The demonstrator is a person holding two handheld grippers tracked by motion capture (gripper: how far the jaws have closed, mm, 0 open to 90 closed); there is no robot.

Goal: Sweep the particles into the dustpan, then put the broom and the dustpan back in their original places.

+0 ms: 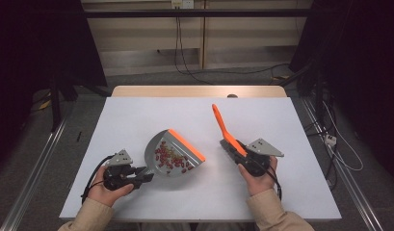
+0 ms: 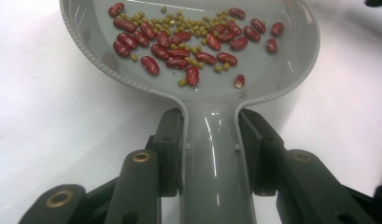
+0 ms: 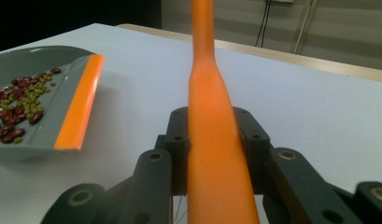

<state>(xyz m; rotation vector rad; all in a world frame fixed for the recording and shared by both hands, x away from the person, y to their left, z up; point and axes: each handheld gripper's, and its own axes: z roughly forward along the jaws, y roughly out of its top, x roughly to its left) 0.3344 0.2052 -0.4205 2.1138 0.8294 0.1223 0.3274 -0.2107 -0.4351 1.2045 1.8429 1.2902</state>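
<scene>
A grey dustpan [image 1: 152, 144] with an orange lip [image 1: 186, 144] lies left of the table's centre and holds several red and small green beans [image 1: 171, 158]. My left gripper [image 1: 145, 177] is shut on its grey handle [image 2: 216, 158]. In the left gripper view the black pads [image 2: 172, 149] press both sides of the handle below the beans [image 2: 188, 42]. My right gripper [image 1: 238, 147] is shut on an orange brush handle [image 1: 222, 124] that slants up and away. The right gripper view shows the handle [image 3: 209, 88] clamped in the right gripper [image 3: 213, 135], with the dustpan [image 3: 53, 116] at left.
The white table top [image 1: 137, 115] ends in a wooden strip [image 1: 194, 91] at the far side. Cables [image 1: 185, 67] run across the floor beyond it. Metal rails flank the table on both sides.
</scene>
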